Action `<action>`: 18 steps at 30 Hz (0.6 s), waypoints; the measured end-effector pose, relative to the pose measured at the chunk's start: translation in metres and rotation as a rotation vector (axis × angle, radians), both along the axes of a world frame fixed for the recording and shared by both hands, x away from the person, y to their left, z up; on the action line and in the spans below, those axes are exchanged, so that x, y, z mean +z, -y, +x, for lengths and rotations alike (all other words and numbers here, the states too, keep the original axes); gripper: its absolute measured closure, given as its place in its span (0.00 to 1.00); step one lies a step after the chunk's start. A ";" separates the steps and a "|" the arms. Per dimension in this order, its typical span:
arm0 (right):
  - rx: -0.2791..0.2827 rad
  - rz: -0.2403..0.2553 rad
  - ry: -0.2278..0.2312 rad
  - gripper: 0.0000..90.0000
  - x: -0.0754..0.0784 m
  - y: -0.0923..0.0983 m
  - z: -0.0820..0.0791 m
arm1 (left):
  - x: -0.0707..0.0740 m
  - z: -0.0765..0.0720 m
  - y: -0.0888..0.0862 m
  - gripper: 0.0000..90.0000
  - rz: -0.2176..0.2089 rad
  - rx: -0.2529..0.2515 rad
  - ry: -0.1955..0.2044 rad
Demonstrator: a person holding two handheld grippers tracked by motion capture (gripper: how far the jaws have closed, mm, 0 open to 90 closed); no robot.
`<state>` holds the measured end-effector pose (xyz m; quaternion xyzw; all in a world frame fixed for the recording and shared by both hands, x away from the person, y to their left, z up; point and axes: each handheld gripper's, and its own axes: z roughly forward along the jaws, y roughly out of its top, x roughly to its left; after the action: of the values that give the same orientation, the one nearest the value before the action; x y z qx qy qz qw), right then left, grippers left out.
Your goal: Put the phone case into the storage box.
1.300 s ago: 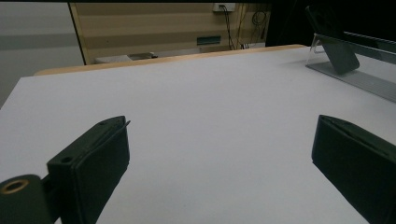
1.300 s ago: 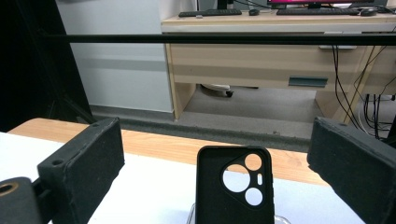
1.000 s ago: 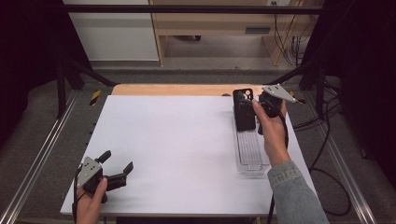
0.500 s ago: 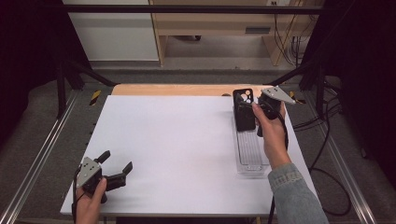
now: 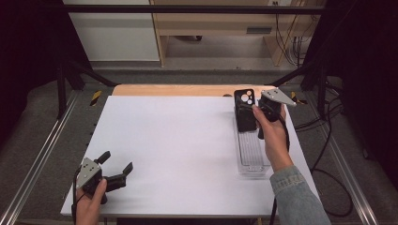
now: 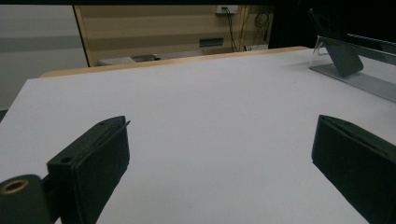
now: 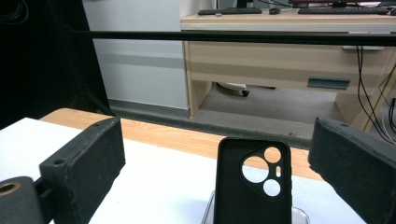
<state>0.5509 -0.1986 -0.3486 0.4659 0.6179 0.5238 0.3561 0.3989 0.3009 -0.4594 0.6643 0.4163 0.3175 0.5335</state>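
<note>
Your black phone case [image 7: 254, 184] stands upright, long axis vertical, camera cutouts upper right, on the clear stand [image 5: 251, 157]; no writing is legible. Your right gripper [image 7: 217, 172] and left gripper [image 6: 219, 163] both hold their jaws apart, gripping nothing.

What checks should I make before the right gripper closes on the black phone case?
1. Right gripper jaws open: ok, they stand wide apart.
2. Phone case between the jaws: ok in the right gripper view, with a gap on each side.
3. Case propped upright on the clear stand: ok.
4. Pads level with the case's edges: cannot tell; its lower part is cut off.
5. Left gripper out of the way: ok, open over the near left of the white table.
6. Case loose on the stand: cannot tell.
</note>
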 end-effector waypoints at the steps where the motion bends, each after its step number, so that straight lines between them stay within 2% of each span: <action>1: 0.003 -0.001 0.000 0.05 0.001 0.000 -0.001 | 0.000 0.000 0.000 0.05 0.000 0.000 -0.001; 18: 0.020 0.005 0.025 0.05 0.010 0.006 -0.012 | 0.000 0.000 -0.003 0.05 -0.001 0.007 0.000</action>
<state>0.5390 -0.2047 -0.3383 0.4541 0.6166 0.5347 0.3573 0.3989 0.3037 -0.4593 0.6624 0.4189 0.3192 0.5327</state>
